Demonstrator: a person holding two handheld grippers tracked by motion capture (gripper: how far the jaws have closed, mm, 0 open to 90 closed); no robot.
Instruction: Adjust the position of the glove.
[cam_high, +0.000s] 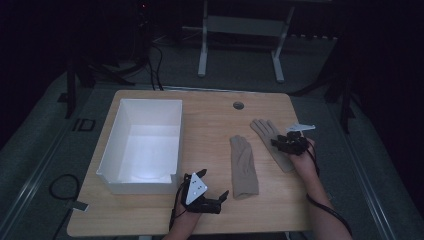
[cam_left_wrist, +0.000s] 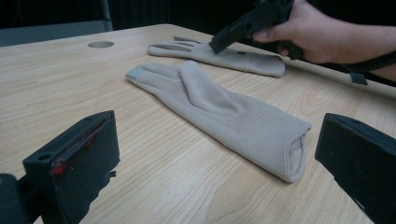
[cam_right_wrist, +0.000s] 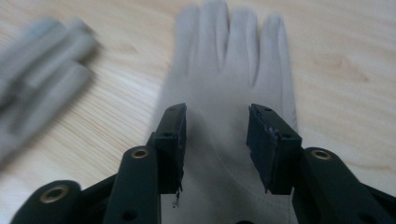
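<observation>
Two beige gloves flat on table: right glove (cam_high: 271, 142), left glove (cam_high: 243, 166), apart.

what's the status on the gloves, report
Right gripper open, fingers over far glove, no grip yet. Left gripper open, idle near table edge. Near glove flat, untouched. White box empty; nothing in the way.
</observation>
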